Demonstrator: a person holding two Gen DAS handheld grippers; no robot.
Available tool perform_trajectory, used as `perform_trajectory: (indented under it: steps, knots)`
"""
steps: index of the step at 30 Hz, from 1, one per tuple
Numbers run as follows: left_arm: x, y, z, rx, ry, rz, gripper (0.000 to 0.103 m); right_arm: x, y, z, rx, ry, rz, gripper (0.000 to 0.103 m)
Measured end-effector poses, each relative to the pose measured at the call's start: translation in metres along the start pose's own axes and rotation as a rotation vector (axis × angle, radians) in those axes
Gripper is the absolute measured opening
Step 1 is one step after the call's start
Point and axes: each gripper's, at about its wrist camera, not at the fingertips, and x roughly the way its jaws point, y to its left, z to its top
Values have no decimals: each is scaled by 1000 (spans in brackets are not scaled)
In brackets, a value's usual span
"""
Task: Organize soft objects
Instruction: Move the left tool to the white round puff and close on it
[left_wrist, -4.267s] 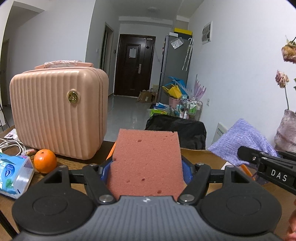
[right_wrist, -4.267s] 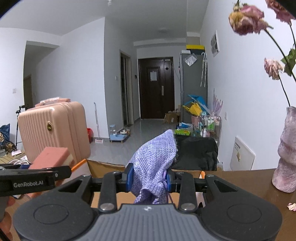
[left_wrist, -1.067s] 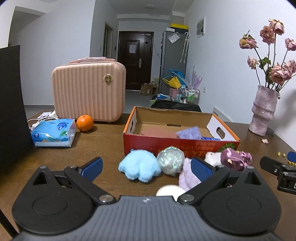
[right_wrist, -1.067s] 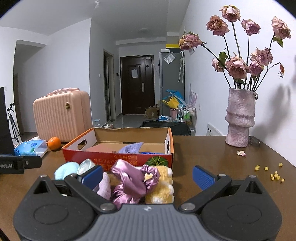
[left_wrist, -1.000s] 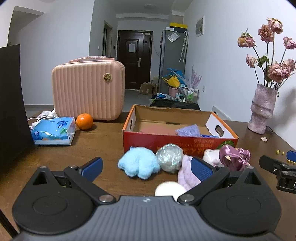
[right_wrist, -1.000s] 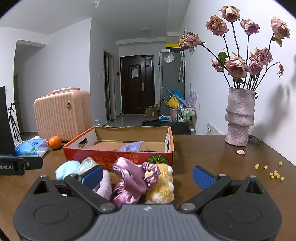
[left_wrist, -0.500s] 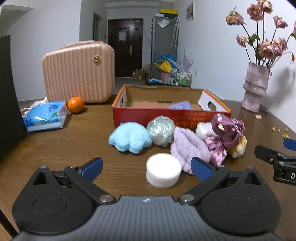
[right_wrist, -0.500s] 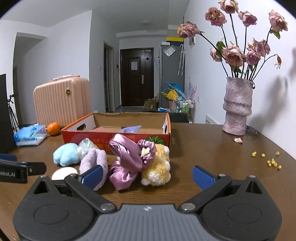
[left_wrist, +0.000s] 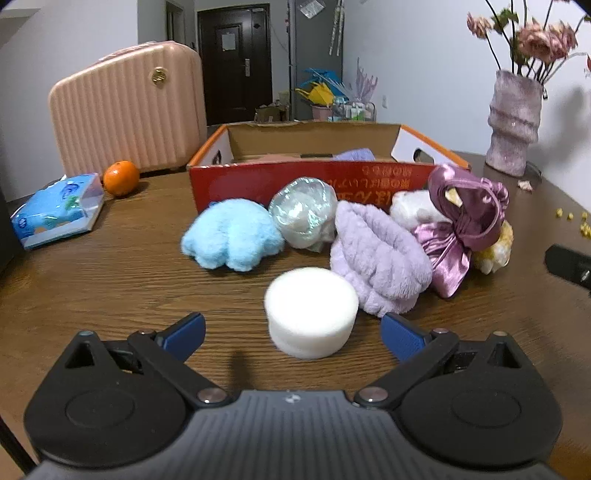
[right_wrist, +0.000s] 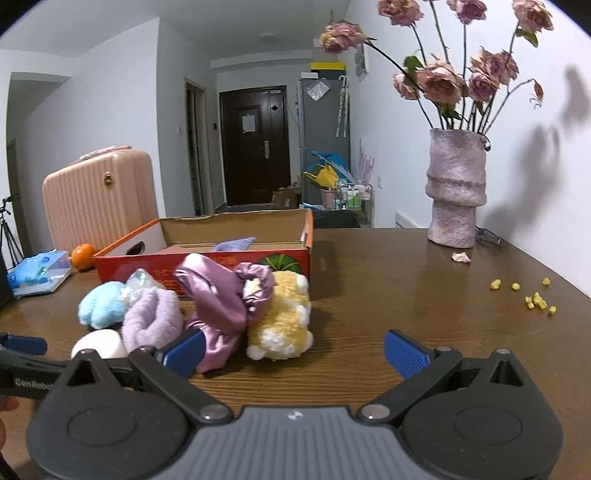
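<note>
A white foam puck (left_wrist: 311, 312) lies on the wooden table just ahead of my left gripper (left_wrist: 291, 334), which is open with nothing between its blue pads. Behind the puck sit a blue plush toy (left_wrist: 232, 234), an iridescent ball (left_wrist: 303, 217), a lilac fluffy headband (left_wrist: 376, 256) and a purple satin scrunchie (left_wrist: 465, 221). The red cardboard box (left_wrist: 325, 177) behind them holds a purple cloth (left_wrist: 354, 154) and a pink sponge. My right gripper (right_wrist: 293, 352) is open too, with the scrunchie (right_wrist: 218, 295) and a yellow plush toy (right_wrist: 282, 319) just ahead of it.
A pink suitcase (left_wrist: 129, 114), an orange (left_wrist: 120, 177) and a tissue pack (left_wrist: 55, 212) stand at the left. A pink vase (right_wrist: 456, 192) with dried roses stands at the back right. Small yellow crumbs (right_wrist: 535, 297) lie on the table's right side.
Both grippers let go of the sponge and cloth, now in the box, pulled back and opened. Over the last second both lowered toward the soft things in front of the box.
</note>
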Motion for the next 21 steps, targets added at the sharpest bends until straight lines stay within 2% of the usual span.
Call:
perform_trajectory:
  steps: [6, 10, 12, 15, 17, 18, 19, 21]
  knots:
    - [17, -7, 0, 47, 8, -3, 101, 5, -11, -2, 13, -2, -40, 103]
    - [27, -2, 6, 27, 9, -28, 91, 12, -17, -1, 36, 10, -73, 103]
    - [31, 0, 9, 15, 25, -44, 91, 9, -18, -1, 37, -12, -82, 103]
    - [40, 3, 13, -3, 37, -30, 86, 10, -21, -1, 57, -1, -77, 103]
    - [44, 4, 15, -5, 49, -43, 73, 11, -20, -2, 55, 5, -74, 103]
    - [46, 4, 16, -4, 56, -50, 72, 11, -20, -2, 53, 4, -71, 103]
    - [46, 3, 16, 5, 53, -48, 64, 12, -19, -2, 51, 6, -68, 103]
    - [45, 3, 16, 12, 46, -61, 58, 13, -17, -4, 46, 16, -65, 103]
